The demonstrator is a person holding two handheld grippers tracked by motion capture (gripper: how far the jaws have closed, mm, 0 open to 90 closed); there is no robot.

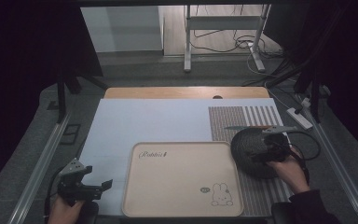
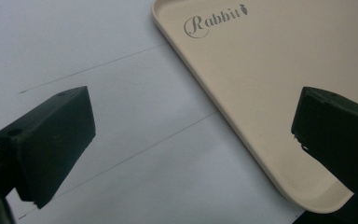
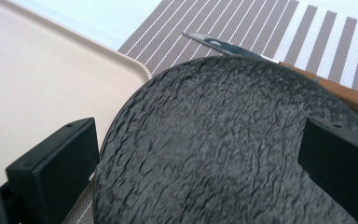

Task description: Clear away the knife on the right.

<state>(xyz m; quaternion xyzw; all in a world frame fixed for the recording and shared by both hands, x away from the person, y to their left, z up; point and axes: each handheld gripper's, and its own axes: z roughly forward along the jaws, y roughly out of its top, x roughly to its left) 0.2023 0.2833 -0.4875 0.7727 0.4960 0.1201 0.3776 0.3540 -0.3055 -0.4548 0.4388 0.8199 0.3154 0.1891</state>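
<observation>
A dark, rough-textured round plate point(image 1: 246, 145) lies on the striped placemat point(image 1: 261, 114) at the right. My right gripper point(image 1: 260, 150) hovers over its near side, open. In the right gripper view the jaws stand wide apart above the plate point(image 3: 214, 140) and the right gripper point(image 3: 200, 163) holds nothing. Just behind the plate lies a knife point(image 1: 244, 127) with a wooden handle; its blade point(image 3: 214, 44) points left. A beige "Rabbit" tray point(image 1: 182, 186) sits in the middle of the table. At the tray's near left corner point(image 2: 279, 70), my left gripper point(image 1: 95, 179) is open and empty over the white mat point(image 2: 98, 46).
The white mat point(image 1: 144, 121) covers most of the wooden table point(image 1: 186, 92). Metal rails run along both sides of the table. A power strip point(image 1: 299, 117) and cables lie on the floor at the right, and a stand's legs point(image 1: 187, 56) are beyond the far edge.
</observation>
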